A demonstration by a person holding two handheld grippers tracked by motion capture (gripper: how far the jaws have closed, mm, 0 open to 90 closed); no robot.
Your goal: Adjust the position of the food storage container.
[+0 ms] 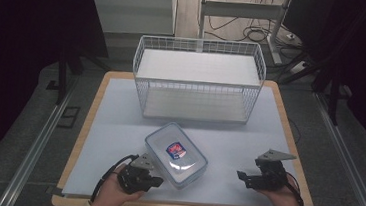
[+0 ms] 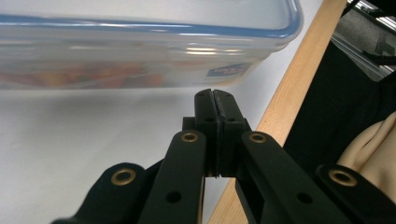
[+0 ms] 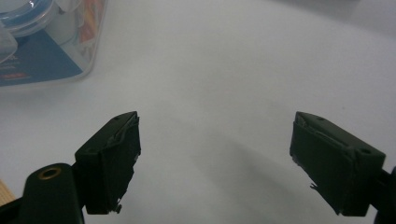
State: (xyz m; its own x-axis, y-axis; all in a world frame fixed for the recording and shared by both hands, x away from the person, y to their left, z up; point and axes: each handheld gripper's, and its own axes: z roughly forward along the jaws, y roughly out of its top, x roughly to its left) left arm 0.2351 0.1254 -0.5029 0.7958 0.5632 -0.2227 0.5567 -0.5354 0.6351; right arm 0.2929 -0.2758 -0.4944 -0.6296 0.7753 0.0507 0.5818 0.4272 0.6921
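Lying just beyond left tool, container

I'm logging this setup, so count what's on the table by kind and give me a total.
Clear plastic container with blue-rimmed lid: 1
White wire basket: 1
Handheld grippers, left gripper and right gripper: 2
Total: 4

In the left gripper view the clear plastic food box with a blue-rimmed lid is cut off at the top and left edges, its orange contents blurred behind the wall, its small blue label unreadable.
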